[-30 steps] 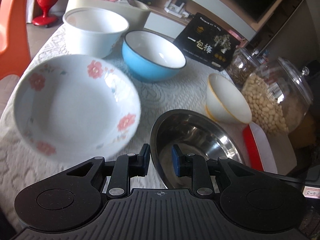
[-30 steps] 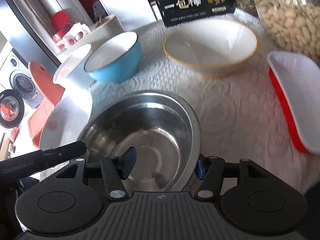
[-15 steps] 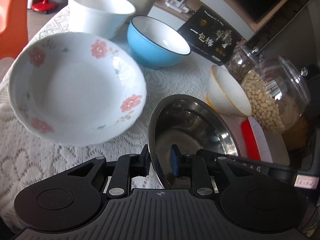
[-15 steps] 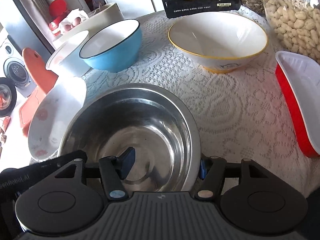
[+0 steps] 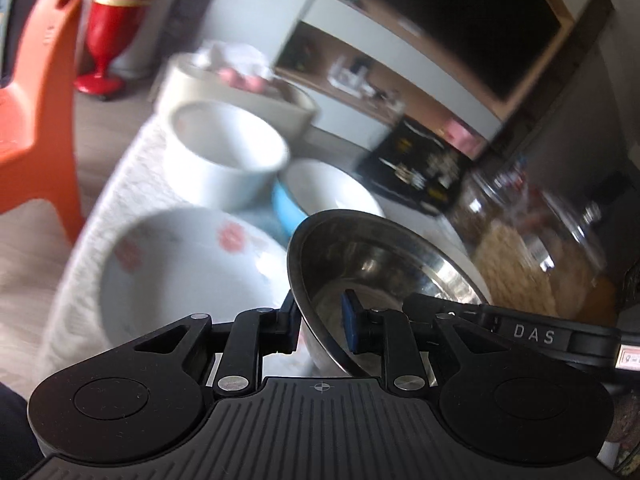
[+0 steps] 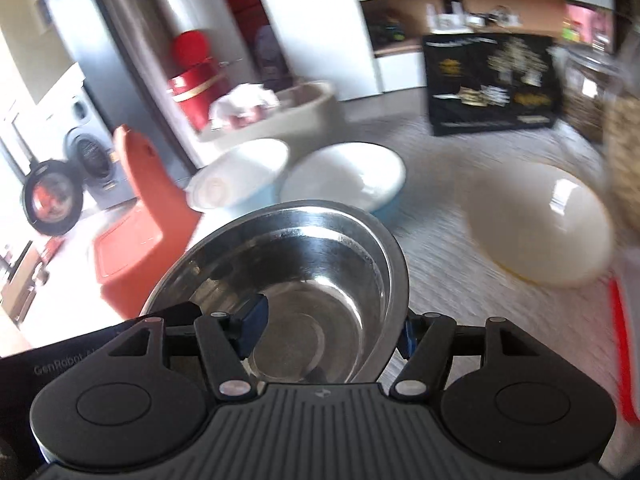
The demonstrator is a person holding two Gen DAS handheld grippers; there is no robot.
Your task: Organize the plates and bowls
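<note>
A steel bowl (image 5: 384, 264) is held up above the table by both grippers. My left gripper (image 5: 320, 320) is shut on its left rim. My right gripper (image 6: 332, 328) is shut on its right rim, and the bowl (image 6: 304, 280) fills the middle of the right wrist view. Below and to the left lies a white floral plate (image 5: 188, 276). Behind it stand a white bowl (image 5: 224, 160) and a blue bowl (image 5: 328, 196). A cream bowl with a yellow rim (image 6: 540, 224) sits to the right.
A glass jar of peanuts (image 5: 532, 264) stands at the right. A black box (image 6: 492, 84) and a beige tub with eggs (image 6: 272, 116) stand at the back. A red-edged white tray (image 6: 624, 344) lies at the right edge. An orange chair (image 5: 36, 92) is on the left.
Both grippers have lifted the steel bowl off the table and tilted upward; the view now shows more of the room, with motion blur.
</note>
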